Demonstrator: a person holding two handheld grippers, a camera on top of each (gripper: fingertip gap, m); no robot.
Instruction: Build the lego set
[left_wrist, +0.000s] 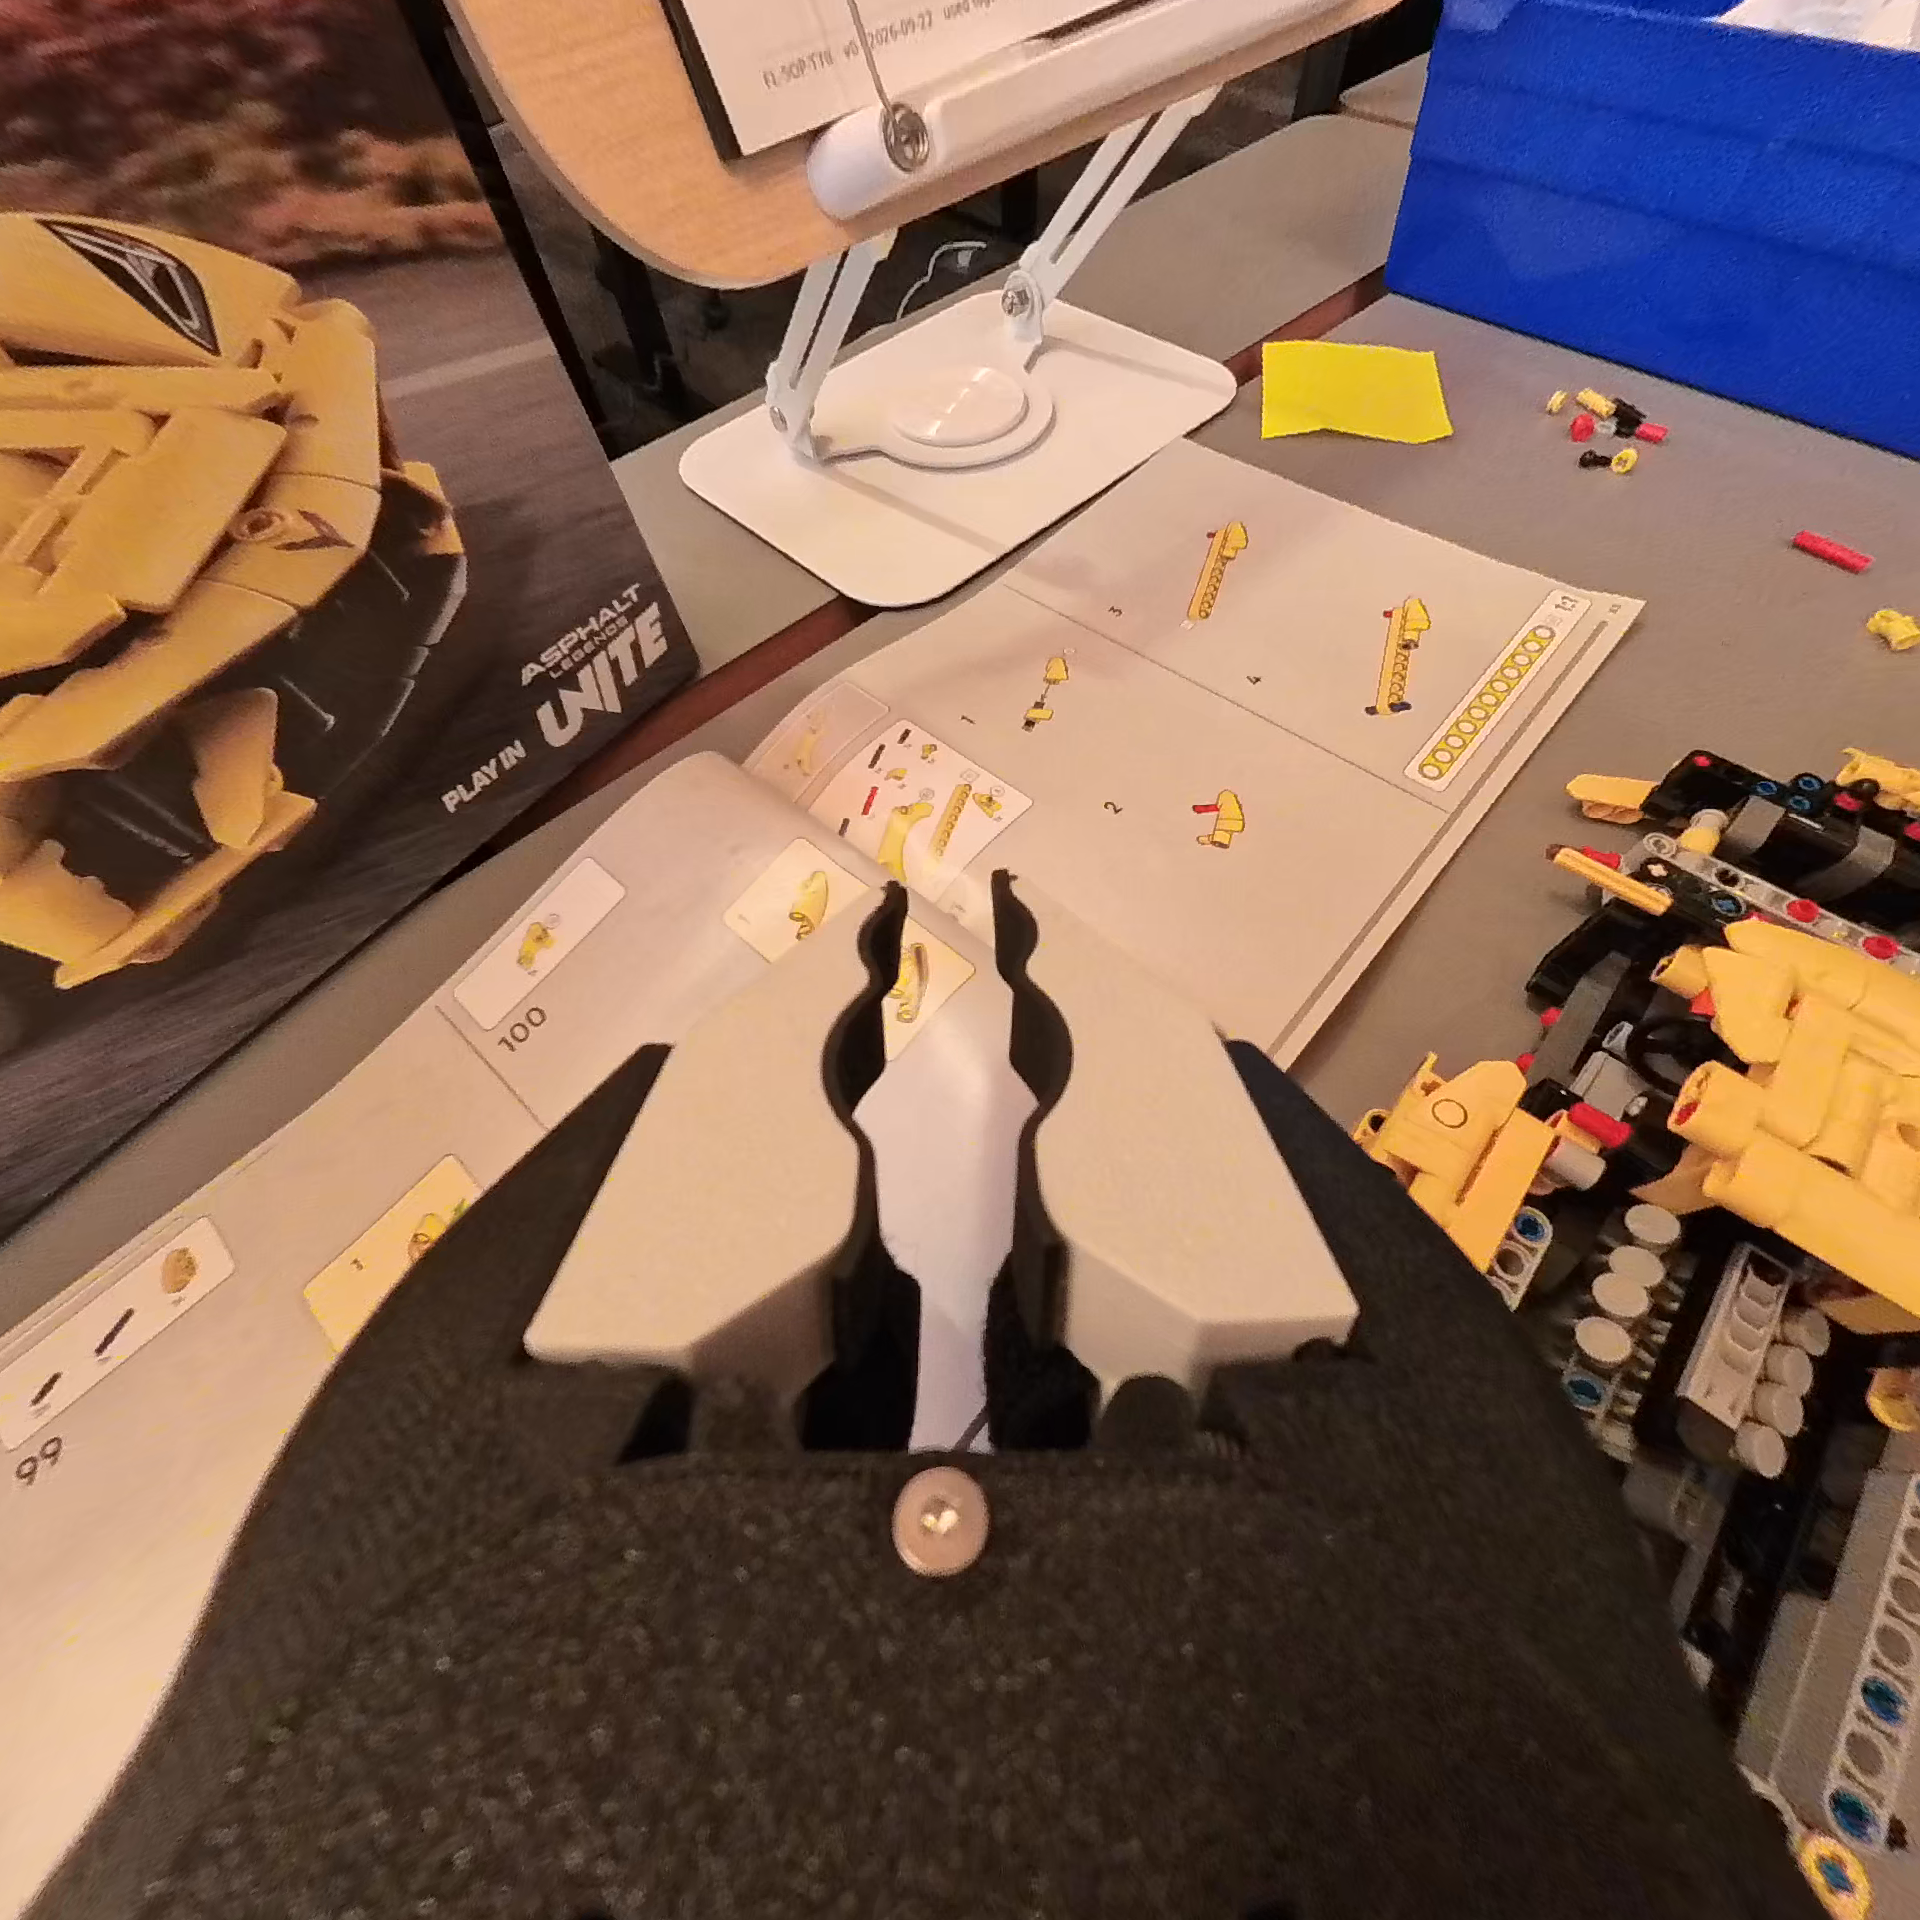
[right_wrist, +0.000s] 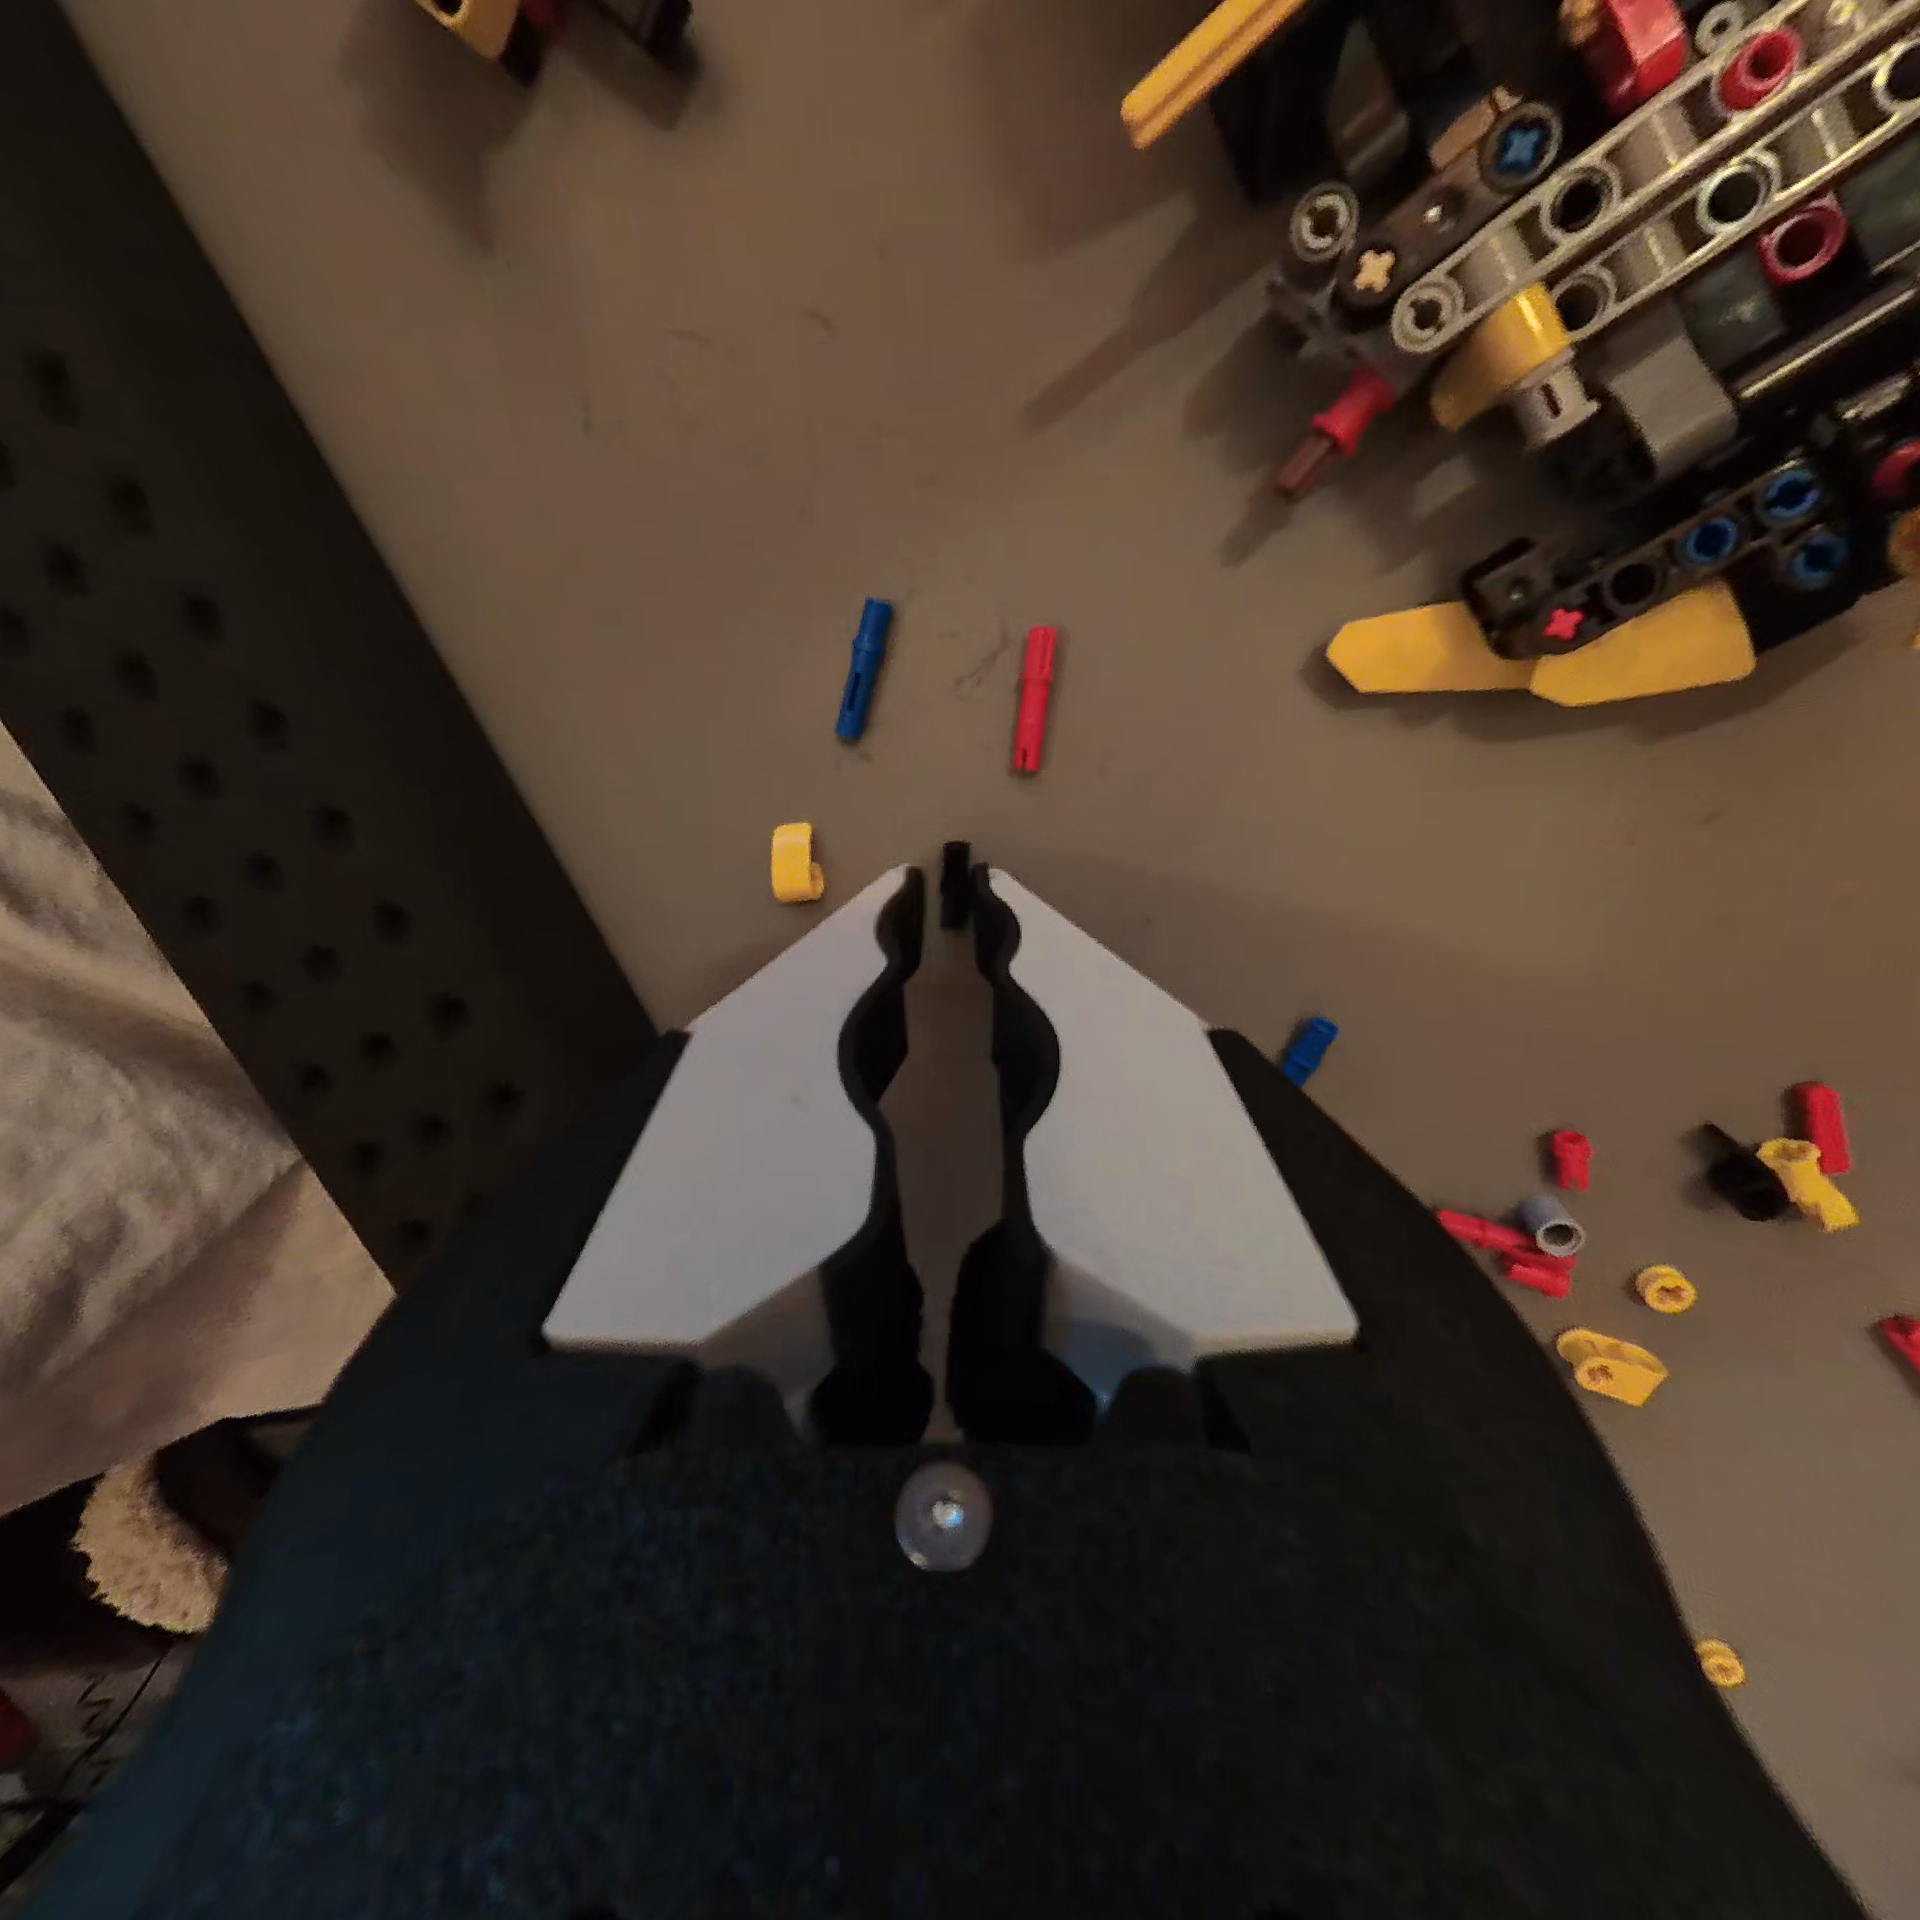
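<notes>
My left gripper (left_wrist: 945, 883) is open and empty, hovering over the open instruction booklet (left_wrist: 1195, 727). The half-built yellow and black car model (left_wrist: 1714, 1091) lies to its right. My right gripper (right_wrist: 951, 873) is shut on a small black pin (right_wrist: 953, 871) that sticks out at the fingertips, just above the grey table. A blue pin (right_wrist: 864, 668) and a red pin (right_wrist: 1034, 698) lie just beyond the tips, a small yellow piece (right_wrist: 795, 862) to the left. The model's grey beams and yellow parts (right_wrist: 1610, 312) fill the upper right of the right wrist view.
The set's box (left_wrist: 260, 571) stands at the left. A white stand (left_wrist: 956, 457) holds a board behind the booklet. A blue bin (left_wrist: 1662, 187) and yellow paper (left_wrist: 1351, 393) sit at the back right. Loose small parts (right_wrist: 1662, 1226) lie at the right. A dark perforated panel (right_wrist: 208, 675) runs along the left. About 35 centimetres separates my left fingertips from my right.
</notes>
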